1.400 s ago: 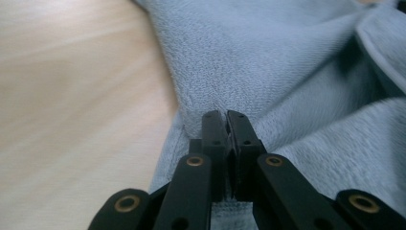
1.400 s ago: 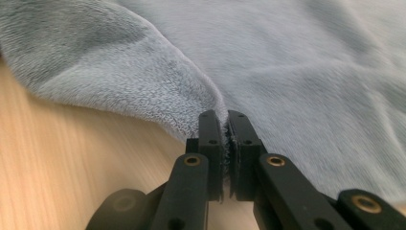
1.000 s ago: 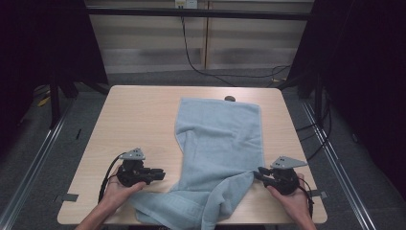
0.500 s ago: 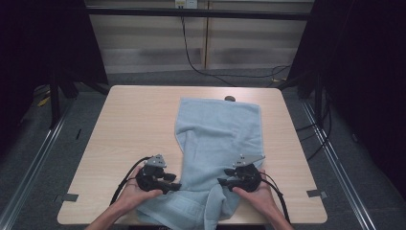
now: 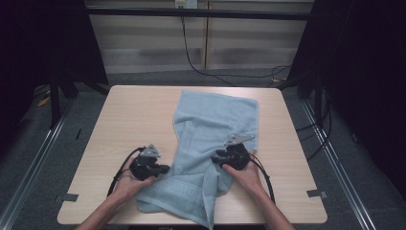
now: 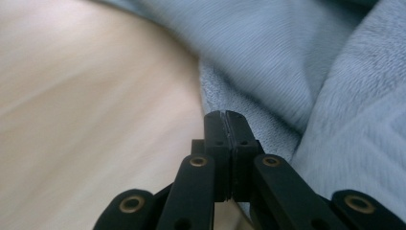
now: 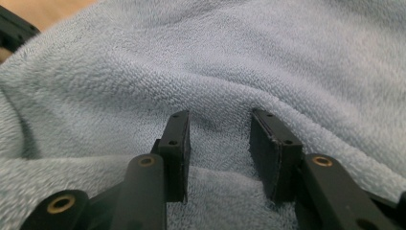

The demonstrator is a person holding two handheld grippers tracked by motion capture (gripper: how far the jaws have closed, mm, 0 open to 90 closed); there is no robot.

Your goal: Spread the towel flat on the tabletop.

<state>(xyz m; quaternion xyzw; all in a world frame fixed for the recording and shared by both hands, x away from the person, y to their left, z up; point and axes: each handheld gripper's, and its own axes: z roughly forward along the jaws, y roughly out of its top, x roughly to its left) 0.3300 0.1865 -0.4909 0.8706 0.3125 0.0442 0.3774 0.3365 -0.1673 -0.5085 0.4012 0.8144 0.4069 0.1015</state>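
Left gripper (image 5: 165, 168) fingers closed empty beside towel (image 5: 215, 120) edge, right gripper (image 5: 215, 160) moved inward, fingers apart over towel

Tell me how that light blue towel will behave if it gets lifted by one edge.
The towel is probably floppy: it already lies rumpled and folded over itself near the table's front edge. It would likely drape and trail rather than hold shape. Its fuzzy looped surface, seen close in the right gripper view, suggests the fingers would not slip easily.
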